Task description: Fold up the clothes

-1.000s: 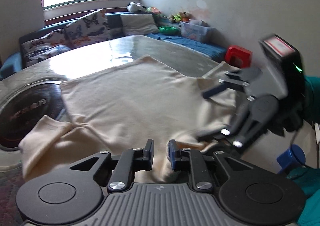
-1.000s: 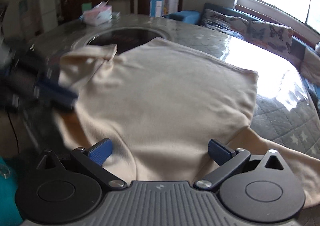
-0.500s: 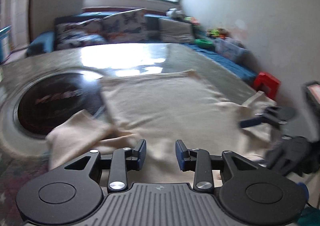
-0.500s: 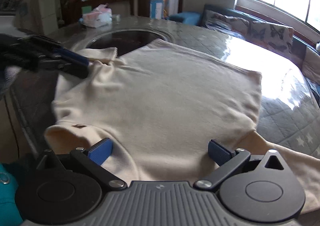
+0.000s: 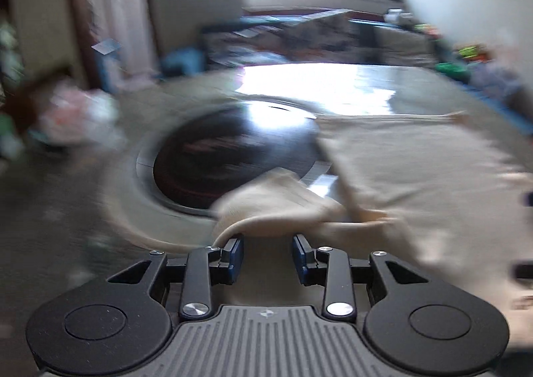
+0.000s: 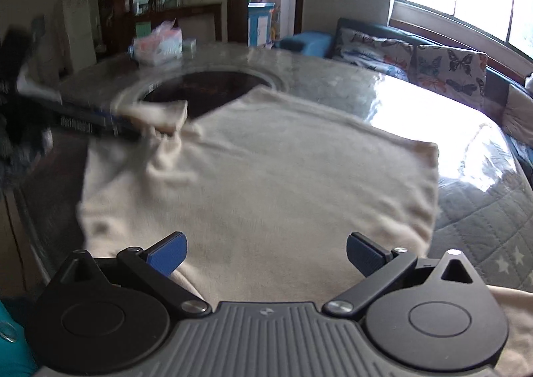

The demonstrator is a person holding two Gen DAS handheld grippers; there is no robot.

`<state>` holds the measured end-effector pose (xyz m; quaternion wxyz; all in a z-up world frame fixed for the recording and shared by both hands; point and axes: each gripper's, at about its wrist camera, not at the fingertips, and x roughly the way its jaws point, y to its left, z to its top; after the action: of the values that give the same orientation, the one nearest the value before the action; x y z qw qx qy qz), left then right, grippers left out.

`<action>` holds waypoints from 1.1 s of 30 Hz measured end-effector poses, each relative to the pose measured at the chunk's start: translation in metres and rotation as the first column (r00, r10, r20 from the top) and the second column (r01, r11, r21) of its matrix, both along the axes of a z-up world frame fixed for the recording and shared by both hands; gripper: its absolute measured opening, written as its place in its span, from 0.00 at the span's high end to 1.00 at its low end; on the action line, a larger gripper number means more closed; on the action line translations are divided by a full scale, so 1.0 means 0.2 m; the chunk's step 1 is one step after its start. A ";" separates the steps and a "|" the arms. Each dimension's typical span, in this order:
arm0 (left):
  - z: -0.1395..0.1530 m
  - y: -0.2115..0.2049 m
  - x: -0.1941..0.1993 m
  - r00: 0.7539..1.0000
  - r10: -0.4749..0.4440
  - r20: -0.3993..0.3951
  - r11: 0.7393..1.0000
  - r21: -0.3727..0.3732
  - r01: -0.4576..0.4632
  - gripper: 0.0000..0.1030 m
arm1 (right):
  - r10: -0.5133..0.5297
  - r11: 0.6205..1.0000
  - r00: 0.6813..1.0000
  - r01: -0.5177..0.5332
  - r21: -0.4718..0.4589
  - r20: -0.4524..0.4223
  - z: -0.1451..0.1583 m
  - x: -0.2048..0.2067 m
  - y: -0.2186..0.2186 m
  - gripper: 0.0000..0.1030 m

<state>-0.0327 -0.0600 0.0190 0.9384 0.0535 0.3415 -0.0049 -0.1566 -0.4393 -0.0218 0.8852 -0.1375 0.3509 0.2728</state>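
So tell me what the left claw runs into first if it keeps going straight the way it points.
Most likely the bunched cream sleeve of the shirt, lying just ahead of the left claw over the rim of the dark round inset in the table. The picture is blurred, so depth is uncertain.

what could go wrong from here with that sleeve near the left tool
1. The left tool is open with the cream shirt's sleeve just ahead of its pads, not between them; closing now could miss the cloth or catch only the hem.
2. The sleeve lies bunched over the dark round inset in the grey table; dragging it could crumple the flat cream shirt body.
3. The right tool is open above the shirt, so nothing pins it.
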 end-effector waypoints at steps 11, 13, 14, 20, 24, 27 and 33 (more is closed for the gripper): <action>-0.03 0.29 -0.02 0.909 0.415 0.047 0.909 0.028 -0.417 0.59 | 0.002 1.000 1.000 -0.001 0.021 -0.020 -0.03 0.00 -0.01 0.00; -0.02 0.33 -0.04 0.896 0.441 0.045 0.896 0.034 -0.442 0.58 | 0.003 1.000 1.000 -0.003 0.018 -0.018 -0.03 0.00 0.00 0.00; -0.02 0.35 -0.05 0.889 0.456 0.044 0.889 0.037 -0.457 0.58 | 0.004 1.000 1.000 -0.004 0.016 -0.018 -0.03 0.00 0.00 0.00; 0.04 0.32 -0.06 0.906 0.420 0.057 0.907 0.009 -0.421 0.58 | 0.009 1.000 1.000 -0.009 0.016 -0.003 0.00 0.00 0.02 0.00; 0.10 0.18 -0.04 0.963 0.264 0.043 0.960 -0.109 -0.259 0.58 | -0.007 0.999 1.000 0.007 0.034 0.001 0.00 0.02 0.01 0.00; 0.13 0.01 -0.05 0.994 0.077 0.074 0.984 -0.169 -0.063 0.58 | -0.030 0.999 1.000 0.030 0.034 -0.003 0.00 0.03 -0.01 0.00; 0.13 -0.24 -0.06 0.972 -0.217 0.087 0.932 -0.277 0.233 0.58 | -0.046 0.999 0.999 0.046 0.027 -0.013 -0.02 0.03 -0.05 0.00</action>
<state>-0.0457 -0.1082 0.0449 0.9384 -0.0435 0.3030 -0.1602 -0.1513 -0.4486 -0.0265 0.8908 -0.1159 0.3557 0.2580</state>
